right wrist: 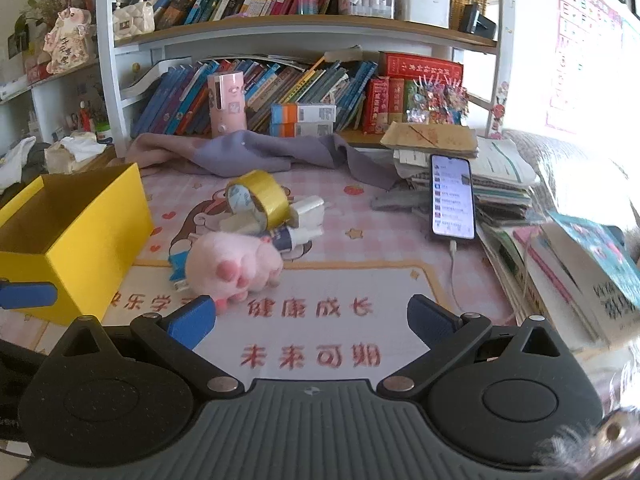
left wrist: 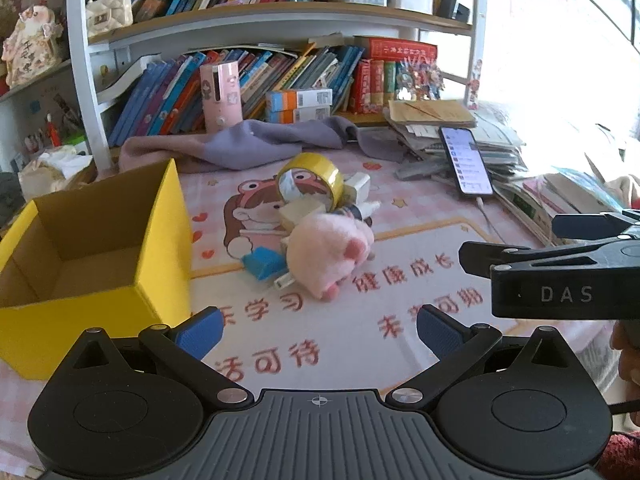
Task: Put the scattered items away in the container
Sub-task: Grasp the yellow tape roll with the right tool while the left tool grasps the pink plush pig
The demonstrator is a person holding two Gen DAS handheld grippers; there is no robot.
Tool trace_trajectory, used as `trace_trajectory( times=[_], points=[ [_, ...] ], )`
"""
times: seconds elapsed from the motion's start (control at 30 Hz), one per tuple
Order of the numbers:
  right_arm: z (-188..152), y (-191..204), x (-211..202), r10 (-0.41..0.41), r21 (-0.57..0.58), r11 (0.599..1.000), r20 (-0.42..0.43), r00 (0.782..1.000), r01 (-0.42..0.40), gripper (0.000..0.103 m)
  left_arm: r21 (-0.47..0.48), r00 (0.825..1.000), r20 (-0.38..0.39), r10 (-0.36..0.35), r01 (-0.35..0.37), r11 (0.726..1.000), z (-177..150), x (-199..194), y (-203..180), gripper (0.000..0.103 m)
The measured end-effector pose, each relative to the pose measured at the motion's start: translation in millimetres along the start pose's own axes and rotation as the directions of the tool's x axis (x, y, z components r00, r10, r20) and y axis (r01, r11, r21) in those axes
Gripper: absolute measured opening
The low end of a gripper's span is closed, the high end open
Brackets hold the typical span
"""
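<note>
A yellow open cardboard box [left wrist: 160,216] [right wrist: 100,220] stands at the left on the pink desk mat; what shows of its inside is bare. A pile of items lies mid-mat: a pink plush paw [left wrist: 328,256] [right wrist: 236,264], a yellow tape roll [left wrist: 316,178] [right wrist: 260,196], a white charger plug [left wrist: 358,186] [right wrist: 308,210], a blue block [left wrist: 264,264] and small white pieces. My left gripper [left wrist: 320,332] is open and empty, just in front of the pile. My right gripper [right wrist: 312,320] is open and empty, near the plush; it also shows at the right of the left wrist view [left wrist: 560,264].
A grey cloth [left wrist: 256,144] lies behind the pile. A lit phone [left wrist: 466,160] [right wrist: 452,196] on a cable leans on stacked books and papers [right wrist: 580,264] at the right. A bookshelf [right wrist: 280,92] lines the back. A pink cylinder [left wrist: 222,96] stands by the books.
</note>
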State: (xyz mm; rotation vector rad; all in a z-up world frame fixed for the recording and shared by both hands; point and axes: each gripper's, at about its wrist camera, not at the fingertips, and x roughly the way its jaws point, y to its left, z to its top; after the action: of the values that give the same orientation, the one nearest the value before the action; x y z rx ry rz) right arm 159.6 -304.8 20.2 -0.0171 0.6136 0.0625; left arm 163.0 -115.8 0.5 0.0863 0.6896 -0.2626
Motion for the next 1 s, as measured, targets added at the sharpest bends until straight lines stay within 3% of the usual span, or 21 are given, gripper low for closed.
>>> trace_trajectory(
  times=[0.3,0.63,0.83,1.0],
  points=[
    [25,-36,42,0.086,-0.013,0.996,-0.026,0.996,-0.086,0.103,-0.012,0.997,-0.051,0.060,-0.061,0.998,25,40,-20,0.103],
    [49,-60,94,0.226,-0.027,0.973,-0.059,0.972,-0.228,0.103,0.018,0.986,-0.092,0.136,-0.135,0.991,48,83,-32,0.103],
    [69,-65,137,0.318,-0.065,0.943,-0.100,0.943,-0.325,0.101,0.044,0.980,-0.123,0.159,-0.155,0.987,57,114,-36,0.103],
    [80,-53,172,0.409,-0.179,0.884,-0.147,0.901,-0.431,0.100,0.054,0.976,-0.150,0.159,-0.153,0.987,61,144,-35,0.103]
  ],
)
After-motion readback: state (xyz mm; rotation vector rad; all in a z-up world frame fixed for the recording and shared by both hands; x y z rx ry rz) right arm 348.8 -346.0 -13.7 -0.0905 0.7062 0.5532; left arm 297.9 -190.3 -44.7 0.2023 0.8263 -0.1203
